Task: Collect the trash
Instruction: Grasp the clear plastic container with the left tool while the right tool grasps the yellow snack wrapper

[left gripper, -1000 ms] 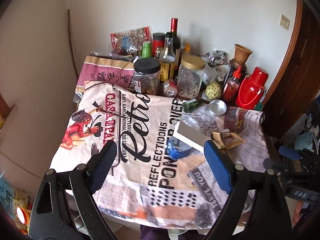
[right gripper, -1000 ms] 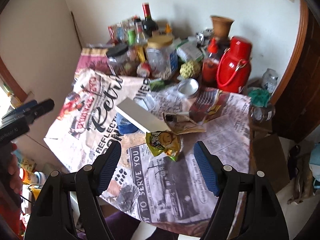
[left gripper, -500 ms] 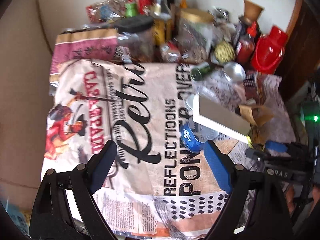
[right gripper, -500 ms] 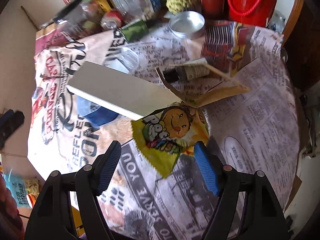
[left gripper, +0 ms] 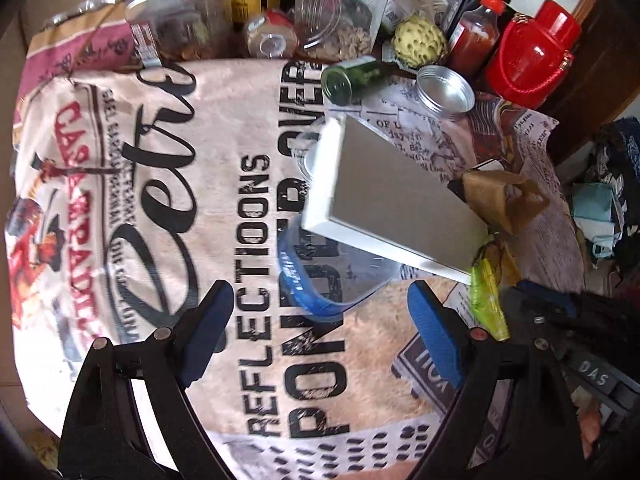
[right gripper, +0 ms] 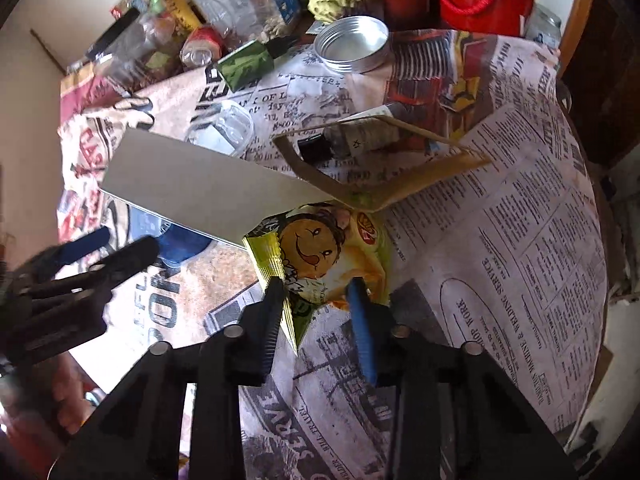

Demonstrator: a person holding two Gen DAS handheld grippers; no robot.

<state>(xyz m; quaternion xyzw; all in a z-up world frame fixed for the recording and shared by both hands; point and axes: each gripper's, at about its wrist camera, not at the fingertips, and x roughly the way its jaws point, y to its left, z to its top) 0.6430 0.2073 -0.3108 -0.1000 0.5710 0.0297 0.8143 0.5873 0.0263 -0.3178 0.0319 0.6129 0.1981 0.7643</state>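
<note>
A yellow-green snack wrapper (right gripper: 332, 248) with a cartoon face lies on the newspaper-covered table (right gripper: 500, 240). My right gripper (right gripper: 316, 296) has closed around its near edge, fingers on both sides, pinching it. The wrapper also shows in the left wrist view (left gripper: 486, 292) as a green sliver. My left gripper (left gripper: 320, 320) is open and empty, hovering just before a crushed clear cup with a blue rim (left gripper: 320, 276) under a white flat box (left gripper: 392, 200). A torn brown cardboard piece (right gripper: 384, 176) lies behind the wrapper.
Jars, bottles, a red jug (left gripper: 532, 56), a green bottle (left gripper: 352, 76) lying down and a metal lid (left gripper: 446, 90) crowd the table's back. A small tube (right gripper: 360, 140) lies inside the cardboard. The left gripper shows at the left in the right wrist view (right gripper: 80, 256).
Both grippers have dropped closer to the table. My right gripper has gone from wide open to closed on the snack wrapper. The left gripper has neared the blue-rimmed cup.
</note>
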